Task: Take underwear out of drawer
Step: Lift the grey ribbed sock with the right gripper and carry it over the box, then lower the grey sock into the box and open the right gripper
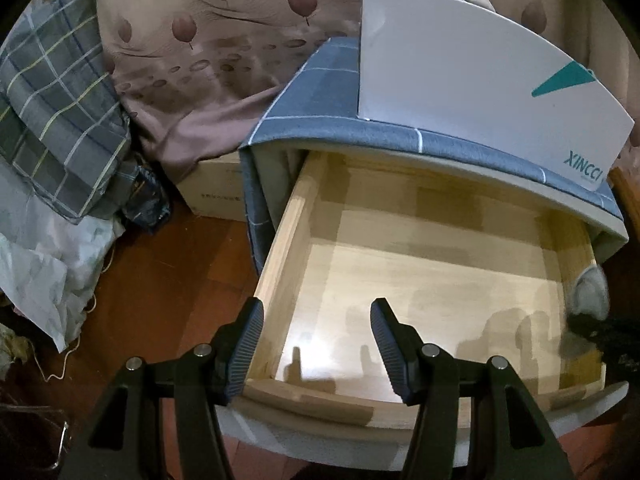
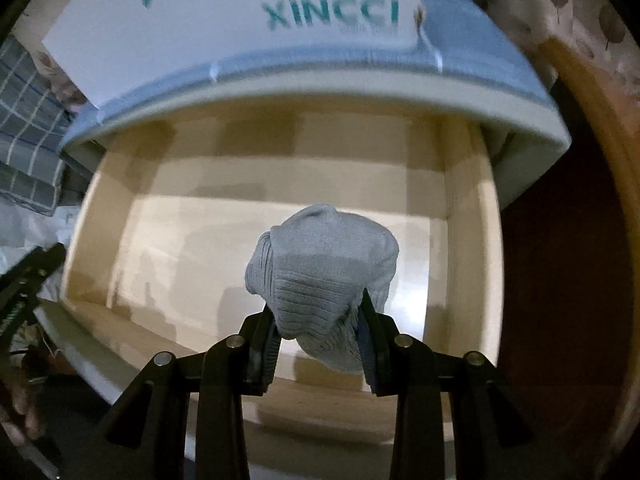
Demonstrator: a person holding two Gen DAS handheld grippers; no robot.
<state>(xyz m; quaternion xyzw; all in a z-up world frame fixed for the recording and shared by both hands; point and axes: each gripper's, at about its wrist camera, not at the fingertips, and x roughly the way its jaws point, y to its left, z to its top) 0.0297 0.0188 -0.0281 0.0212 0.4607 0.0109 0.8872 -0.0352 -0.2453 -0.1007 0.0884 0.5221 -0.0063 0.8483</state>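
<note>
Clearly the drawer (image 1: 420,264) is the thing to steer by. Left of it lie a plaid pillow (image 1: 52,120) and a cardboard box (image 1: 212,188) on the floor. Over its front left corner hovers the left gripper (image 1: 316,344), jaws spread wide, holding nothing. Above the drawer's right half the right gripper (image 2: 318,336) pinches the underwear (image 2: 324,276) — a grey ribbed bundle, lifted clear of the bare wooden bottom. It looks light and soft, likely to sag and slip — a grip on the bunched middle, as here, should serve better than a loose edge.
</note>
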